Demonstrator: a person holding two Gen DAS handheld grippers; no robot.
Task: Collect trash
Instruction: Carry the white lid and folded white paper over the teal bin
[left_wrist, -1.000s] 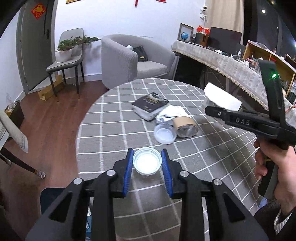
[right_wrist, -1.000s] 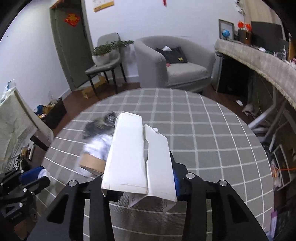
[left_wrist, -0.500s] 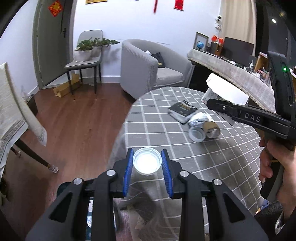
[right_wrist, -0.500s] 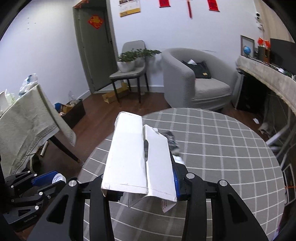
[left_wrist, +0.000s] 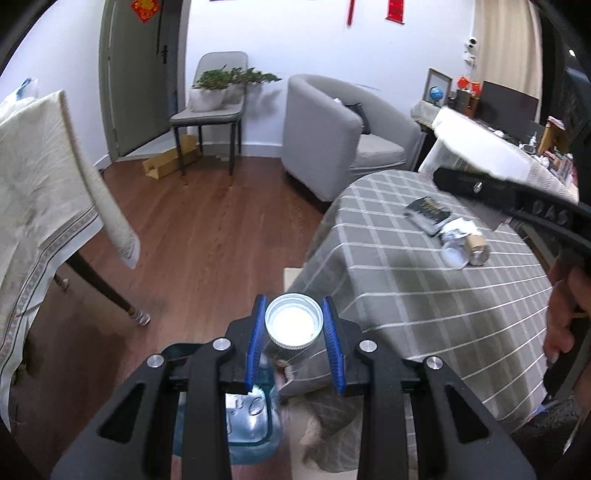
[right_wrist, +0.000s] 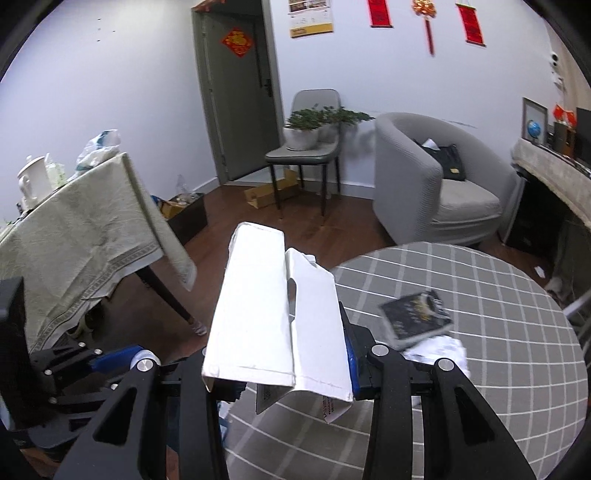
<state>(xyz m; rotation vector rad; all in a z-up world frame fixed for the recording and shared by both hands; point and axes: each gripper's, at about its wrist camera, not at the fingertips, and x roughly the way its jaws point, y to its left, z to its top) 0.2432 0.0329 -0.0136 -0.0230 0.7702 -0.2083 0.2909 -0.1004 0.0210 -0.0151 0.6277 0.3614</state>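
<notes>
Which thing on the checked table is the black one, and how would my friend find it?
Start at the round table with the grey checked cloth, in front of the grey armchair. Near its middle lies a small heap of rubbish, and the black packet sits at the end nearest the armchair. It is flat, dark and has gold print, while the things beside it are crumpled white paper and a brown roll.

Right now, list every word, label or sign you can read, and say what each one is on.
"DAS": raised letters on the arm of the right tongs.
Black packet on the checked table: gold print, blurred.
White carton in the right tongs: printed underside, unreadable.
Red door sign, red wall banners and wall calendar: too small to read.
</notes>
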